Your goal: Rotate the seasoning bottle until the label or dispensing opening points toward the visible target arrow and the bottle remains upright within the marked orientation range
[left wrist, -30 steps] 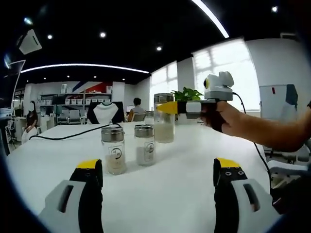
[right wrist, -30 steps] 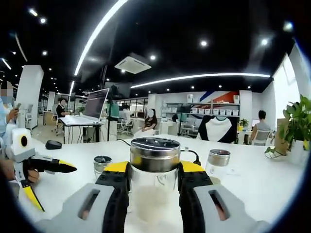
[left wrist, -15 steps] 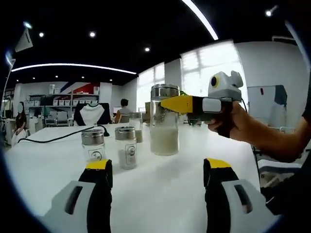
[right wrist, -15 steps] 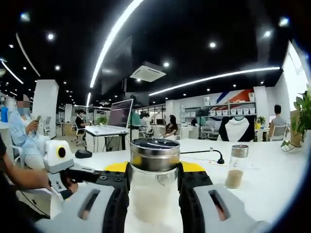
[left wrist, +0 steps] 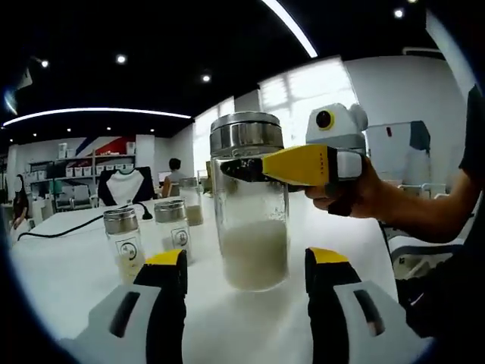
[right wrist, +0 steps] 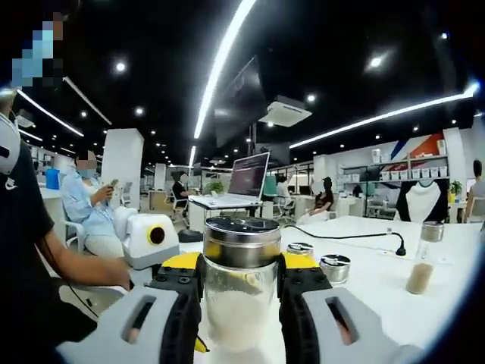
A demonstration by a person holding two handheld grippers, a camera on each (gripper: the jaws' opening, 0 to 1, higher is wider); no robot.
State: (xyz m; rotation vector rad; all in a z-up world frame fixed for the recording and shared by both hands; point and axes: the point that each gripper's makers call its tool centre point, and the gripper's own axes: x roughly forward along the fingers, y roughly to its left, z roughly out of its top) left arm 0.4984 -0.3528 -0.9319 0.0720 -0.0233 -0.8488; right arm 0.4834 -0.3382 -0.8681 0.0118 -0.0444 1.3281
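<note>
The right gripper (right wrist: 241, 274) pinches the seasoning bottle (left wrist: 249, 201) just below its metal cap, holding it upright on the white table (left wrist: 68, 265), presumably for turning. The left gripper (left wrist: 244, 265) waits spread before it.

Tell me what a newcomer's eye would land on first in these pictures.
First, the big glass jar with a steel lid, part full of white powder, standing upright on the white table close in front of the left gripper. The right gripper is shut on it just under the lid; its yellow tip crosses the glass in the left gripper view. Next, two small shakers stand to the jar's left in that view.
</note>
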